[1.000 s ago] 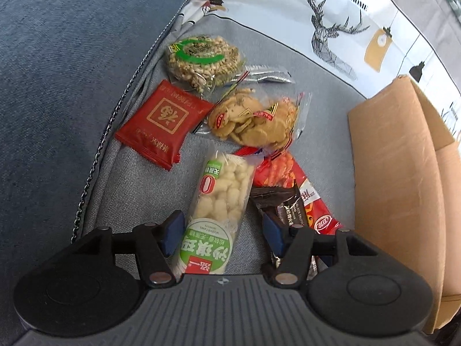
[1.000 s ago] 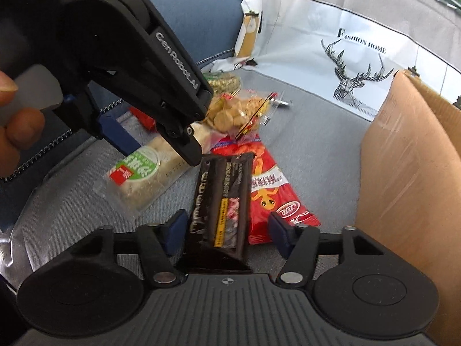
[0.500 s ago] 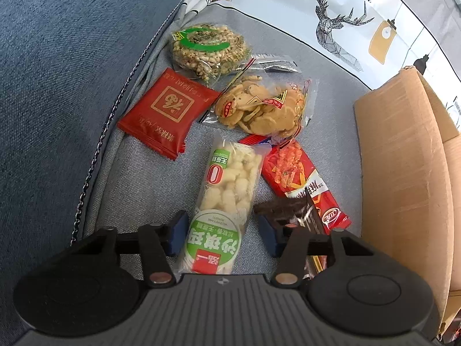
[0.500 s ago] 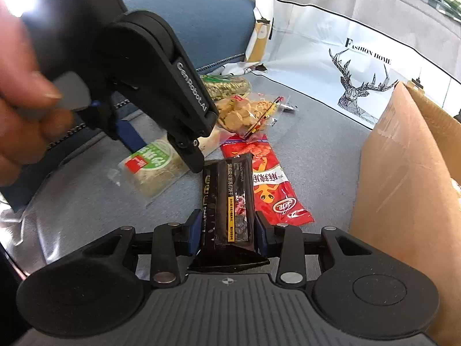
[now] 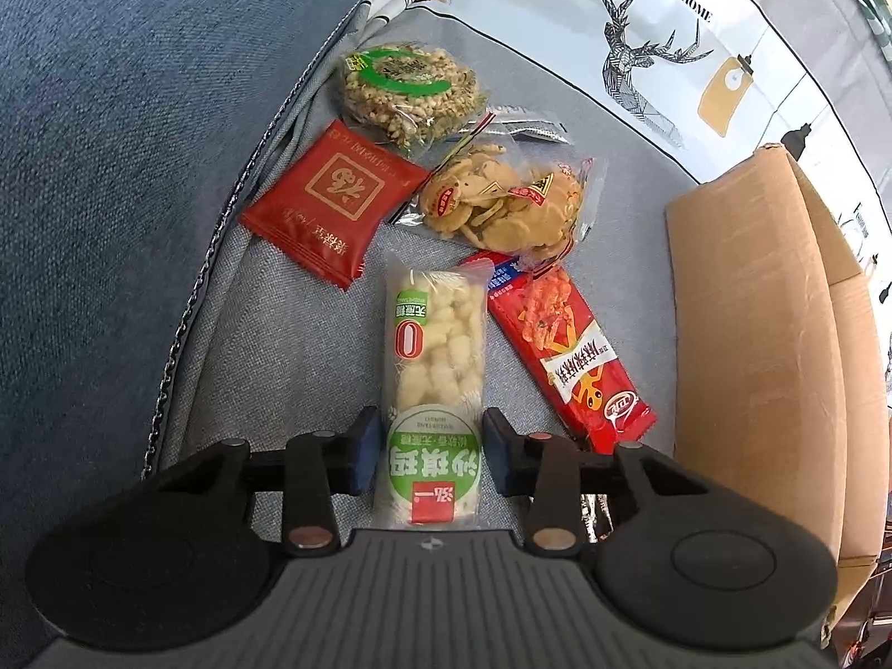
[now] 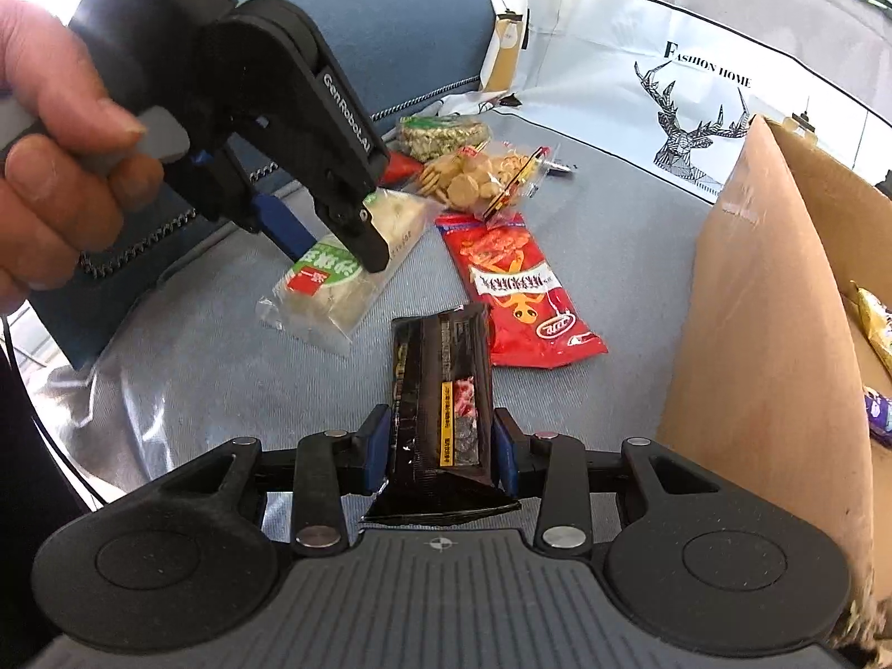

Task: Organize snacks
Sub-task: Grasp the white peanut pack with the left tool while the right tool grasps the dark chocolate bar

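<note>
My left gripper (image 5: 428, 449) is shut on the near end of a long clear pack of white puffed snack with a green label (image 5: 432, 384), seen lifted at one end in the right wrist view (image 6: 340, 267). My right gripper (image 6: 440, 446) is shut on a black snack bar (image 6: 440, 384) and holds it above the grey sofa seat. A red long packet (image 5: 563, 357) lies to the right of the white pack, also shown in the right wrist view (image 6: 515, 284).
A red square packet (image 5: 334, 200), a round green-banded rice cake (image 5: 410, 89) and a bag of round crackers (image 5: 502, 200) lie further back. An open cardboard box (image 5: 764, 334) stands at the right, holding some wrapped snacks (image 6: 878, 334). Blue sofa cushion lies at left.
Both grippers closed on their packs. The right gripper lifted the black bar off the seat and pulled it back. The left gripper tightened on the white pack and raised its near end.
</note>
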Available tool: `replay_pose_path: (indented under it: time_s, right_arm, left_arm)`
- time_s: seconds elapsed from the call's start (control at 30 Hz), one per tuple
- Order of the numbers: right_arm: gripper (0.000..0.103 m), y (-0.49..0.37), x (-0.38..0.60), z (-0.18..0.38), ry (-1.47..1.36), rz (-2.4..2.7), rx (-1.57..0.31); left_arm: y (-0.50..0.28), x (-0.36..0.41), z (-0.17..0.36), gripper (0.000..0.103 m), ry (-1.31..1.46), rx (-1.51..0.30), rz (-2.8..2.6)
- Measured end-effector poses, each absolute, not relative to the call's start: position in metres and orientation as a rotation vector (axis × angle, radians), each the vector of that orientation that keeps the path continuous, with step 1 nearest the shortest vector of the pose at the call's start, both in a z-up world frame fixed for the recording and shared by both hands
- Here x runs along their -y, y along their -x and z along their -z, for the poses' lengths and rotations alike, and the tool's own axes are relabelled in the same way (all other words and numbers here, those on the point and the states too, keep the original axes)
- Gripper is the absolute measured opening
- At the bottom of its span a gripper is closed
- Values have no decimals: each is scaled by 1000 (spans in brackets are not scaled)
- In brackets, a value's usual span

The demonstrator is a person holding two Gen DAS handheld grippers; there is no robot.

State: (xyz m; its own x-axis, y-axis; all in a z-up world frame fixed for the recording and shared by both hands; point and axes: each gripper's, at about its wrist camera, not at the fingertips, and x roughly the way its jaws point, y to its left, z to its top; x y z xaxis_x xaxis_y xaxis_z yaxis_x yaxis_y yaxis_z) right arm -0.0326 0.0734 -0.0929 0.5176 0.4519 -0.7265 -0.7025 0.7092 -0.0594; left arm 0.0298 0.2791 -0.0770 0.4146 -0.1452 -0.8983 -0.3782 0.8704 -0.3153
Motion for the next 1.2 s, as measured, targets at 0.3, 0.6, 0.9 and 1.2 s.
replay_pose_path:
  time_s: [0.3,0.6,0.9,1.2]
  right_arm:
    - [52,27,-77,96,360,-715,-755]
    - [51,20,-79,101,354,-711,-779]
    - [41,25,-77,95,357,-724,-733]
    - [41,23,-80,99,378,-714,-768]
  left_arm:
    - [-40,-268,81,58,498,-1168,-168]
    - [-50,-254,83,61,440,-1179,-181]
    - [-46,-260,83,43,441,-1168,-195]
    - [-46,-261,82,42,454,-1165,-180]
